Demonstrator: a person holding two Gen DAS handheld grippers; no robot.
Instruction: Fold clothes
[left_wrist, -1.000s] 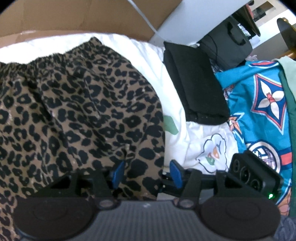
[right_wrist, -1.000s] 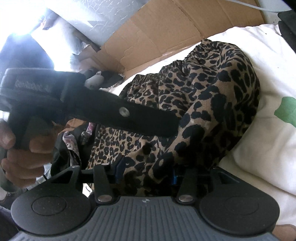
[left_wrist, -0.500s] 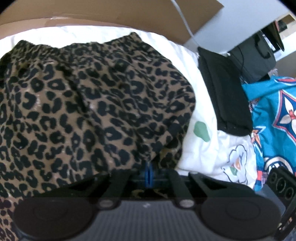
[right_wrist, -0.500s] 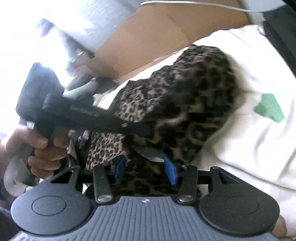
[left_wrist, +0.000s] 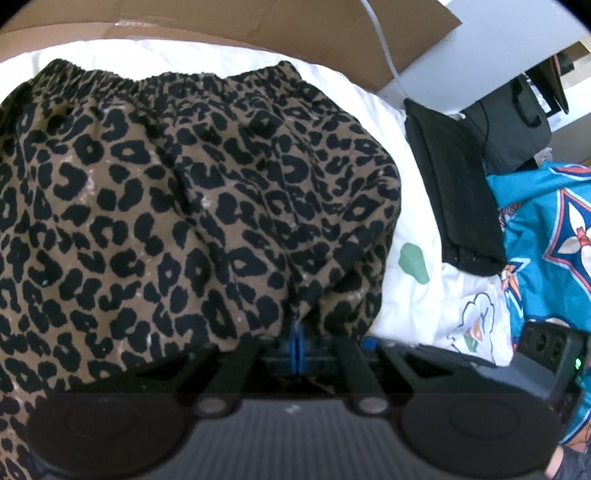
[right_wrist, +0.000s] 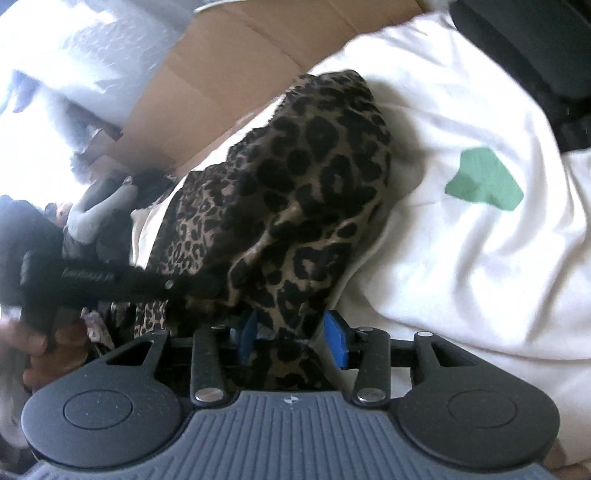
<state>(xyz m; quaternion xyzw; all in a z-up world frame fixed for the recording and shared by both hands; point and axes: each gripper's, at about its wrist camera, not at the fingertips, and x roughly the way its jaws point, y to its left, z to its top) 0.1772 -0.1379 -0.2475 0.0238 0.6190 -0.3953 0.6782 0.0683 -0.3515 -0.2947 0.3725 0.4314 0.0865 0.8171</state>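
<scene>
Leopard-print fabric (left_wrist: 192, 206) is pinched in my left gripper (left_wrist: 297, 341), its jaws fully closed on the near hem. My right gripper (right_wrist: 291, 332) is closing its half-open jaws around a bunched fold, pads not yet pressing; if they catch only 1 layer, the fold could drag crooked.

White bedding (left_wrist: 410, 206) with a green patch, bearing a leopard-print garment (left_wrist: 177, 206) spread across it, a folded black cloth (left_wrist: 458, 192) beside that, and a turquoise patterned fabric (left_wrist: 546, 240) further right.

One leopard-print garment (left_wrist: 192, 206), one black folded cloth (left_wrist: 458, 192), one turquoise printed fabric (left_wrist: 546, 236), two tongs (left_wrist: 297, 341)
</scene>
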